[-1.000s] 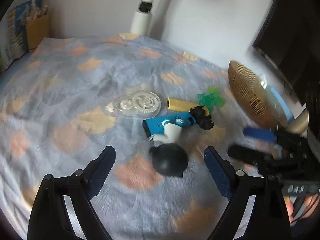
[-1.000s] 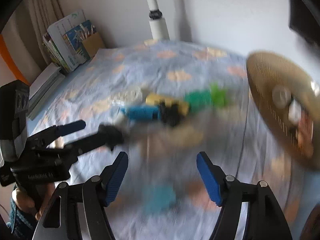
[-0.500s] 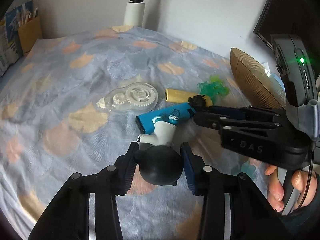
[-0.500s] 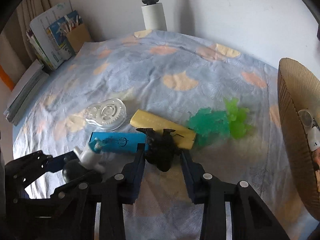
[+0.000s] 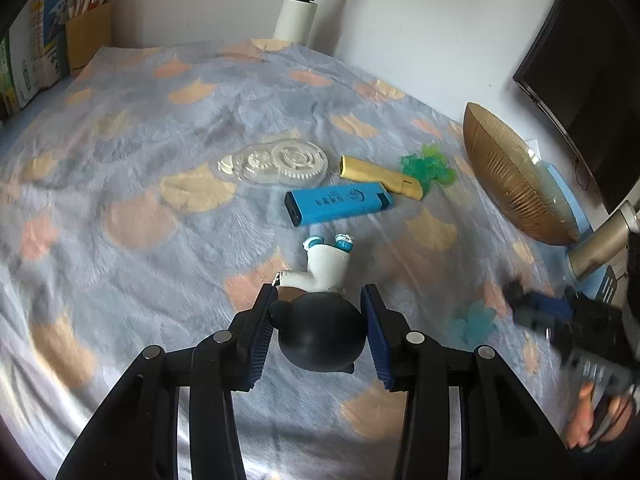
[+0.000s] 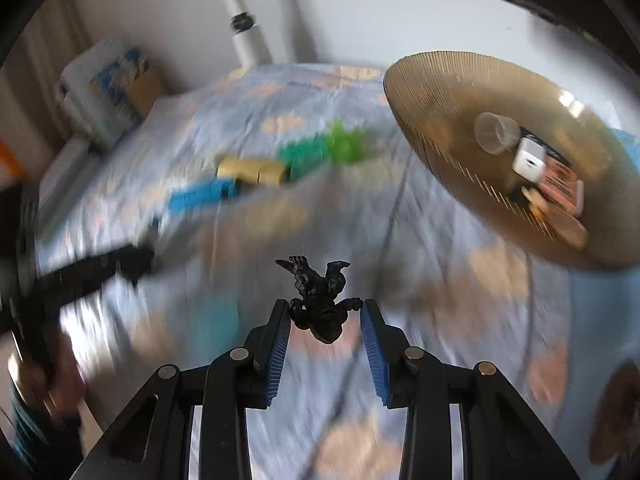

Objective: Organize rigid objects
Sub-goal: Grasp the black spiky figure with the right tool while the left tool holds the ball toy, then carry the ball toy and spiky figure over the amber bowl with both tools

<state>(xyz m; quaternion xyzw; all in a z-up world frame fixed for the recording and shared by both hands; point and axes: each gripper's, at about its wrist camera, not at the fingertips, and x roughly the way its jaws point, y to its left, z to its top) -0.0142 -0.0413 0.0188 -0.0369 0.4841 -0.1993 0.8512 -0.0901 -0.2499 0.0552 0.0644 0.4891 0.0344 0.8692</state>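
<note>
A black-headed figurine (image 5: 320, 320) is clamped by the left gripper (image 5: 318, 334), a black toy (image 6: 320, 300) by the right gripper (image 6: 322, 340); both are probably best carried level toward the gold bowl (image 6: 452, 92) at the bed's right edge.

My left wrist camera sat low behind its claw (image 5: 316, 332), close over the bed (image 5: 120, 168), facing the far wall. My right wrist camera rode higher behind its own claw (image 6: 322, 330), angled toward the gold bowl (image 6: 440, 120). Both views shared the blue box (image 5: 338, 202) and gold bowl.
</note>
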